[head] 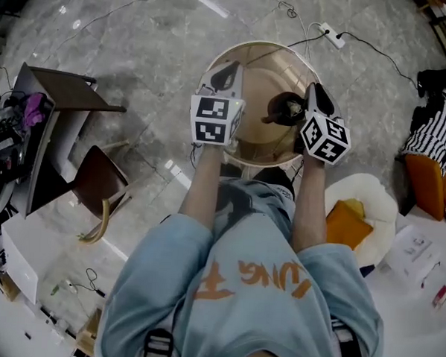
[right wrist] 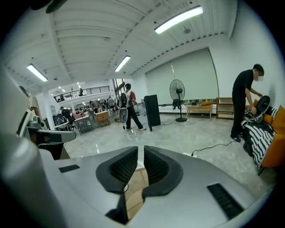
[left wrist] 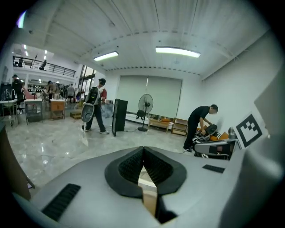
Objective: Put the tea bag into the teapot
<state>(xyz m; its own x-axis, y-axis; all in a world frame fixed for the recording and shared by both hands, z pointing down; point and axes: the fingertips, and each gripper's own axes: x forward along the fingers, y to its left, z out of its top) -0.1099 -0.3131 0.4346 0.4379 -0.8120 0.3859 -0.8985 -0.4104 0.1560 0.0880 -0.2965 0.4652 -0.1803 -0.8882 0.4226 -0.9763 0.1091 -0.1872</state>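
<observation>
A dark teapot (head: 285, 108) stands on the right part of a round wooden table (head: 248, 52) in the head view. I cannot see a tea bag in any view. My left gripper (head: 227, 71) hovers over the table's left side, a hand's width left of the teapot. My right gripper (head: 315, 89) sits just right of the teapot, close against it. Both gripper views look level across the room, away from the table. The left gripper (left wrist: 143, 151) has its pads touching. The right gripper (right wrist: 141, 153) shows only a thin slit, with nothing in it.
A brown chair (head: 96, 178) and a cluttered desk (head: 30, 164) stand to the left. A power strip (head: 333, 36) and its cable lie on the floor beyond the table. To the right are a white cushion (head: 363, 207) and a striped bag (head: 434, 133). Across the hall are people and a standing fan (left wrist: 145, 107).
</observation>
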